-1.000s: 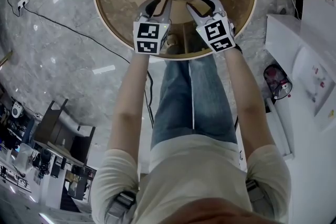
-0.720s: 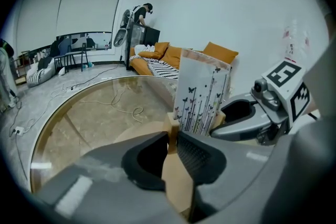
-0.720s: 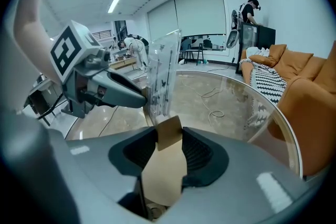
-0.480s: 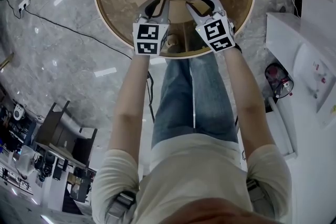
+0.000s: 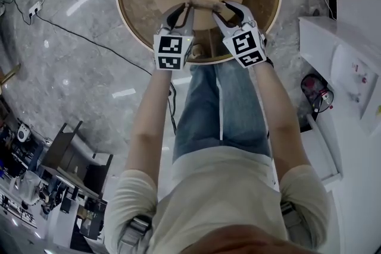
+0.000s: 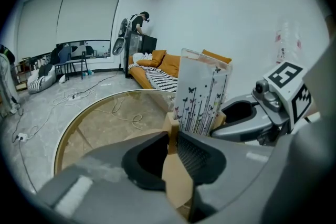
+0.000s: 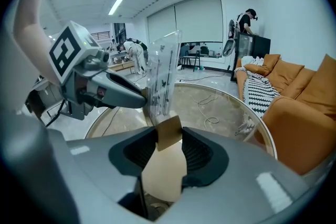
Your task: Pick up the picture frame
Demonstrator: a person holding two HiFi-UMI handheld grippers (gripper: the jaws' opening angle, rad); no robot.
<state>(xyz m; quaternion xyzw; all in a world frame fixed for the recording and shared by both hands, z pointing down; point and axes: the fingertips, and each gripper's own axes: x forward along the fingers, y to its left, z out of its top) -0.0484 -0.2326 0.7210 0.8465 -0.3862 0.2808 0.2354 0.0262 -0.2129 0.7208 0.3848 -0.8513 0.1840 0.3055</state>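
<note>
Head view: left gripper (image 5: 189, 7), jaws just closing, and right gripper (image 5: 219, 8) grip the picture frame (image 5: 205, 2), now higher.

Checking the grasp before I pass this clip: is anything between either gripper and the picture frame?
Nothing visible. The left gripper, its jaws just closed further, and the right gripper each clamp on one end of the wooden base of the picture frame.

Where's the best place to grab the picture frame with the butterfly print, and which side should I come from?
Take the picture frame by its wooden base, one grip on each short end, from the near side. The base is solid and flat-sided; the clear panel standing upright in it is thin and smooth, so probably slippier.
</note>
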